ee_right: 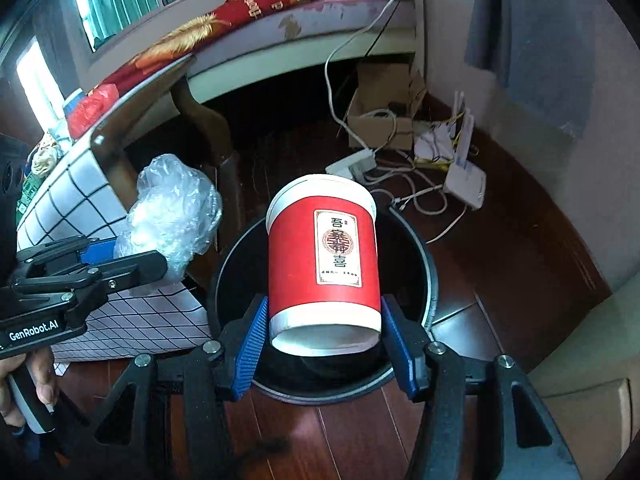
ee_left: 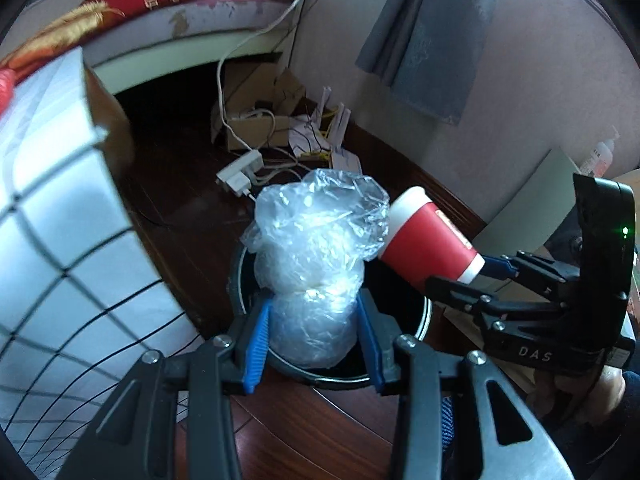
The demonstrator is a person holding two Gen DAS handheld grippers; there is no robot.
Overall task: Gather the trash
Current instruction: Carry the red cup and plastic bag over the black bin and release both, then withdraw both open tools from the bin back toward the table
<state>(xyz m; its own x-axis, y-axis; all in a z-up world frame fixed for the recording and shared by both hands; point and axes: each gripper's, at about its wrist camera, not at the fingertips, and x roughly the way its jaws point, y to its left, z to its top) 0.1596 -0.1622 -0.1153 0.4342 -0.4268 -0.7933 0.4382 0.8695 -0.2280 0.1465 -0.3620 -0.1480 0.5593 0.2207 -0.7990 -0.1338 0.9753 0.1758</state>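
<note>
Left wrist view: left gripper clamped a plastic bag; right gripper held a red cup above the bin.

One plastic wad, one red cup, one bin

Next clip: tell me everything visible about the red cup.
The red cup is a paper cup with white bands at both ends and a pale label printed with Chinese characters on its side. It looks empty and undented. It is held tilted, open mouth toward the camera in the right wrist view, base pointing away, over the round black bin. The right gripper has its blue-padded jaws on either side of the cup near the mouth. In the left wrist view it lies beside the plastic bag; whether they touch is unclear.
</note>
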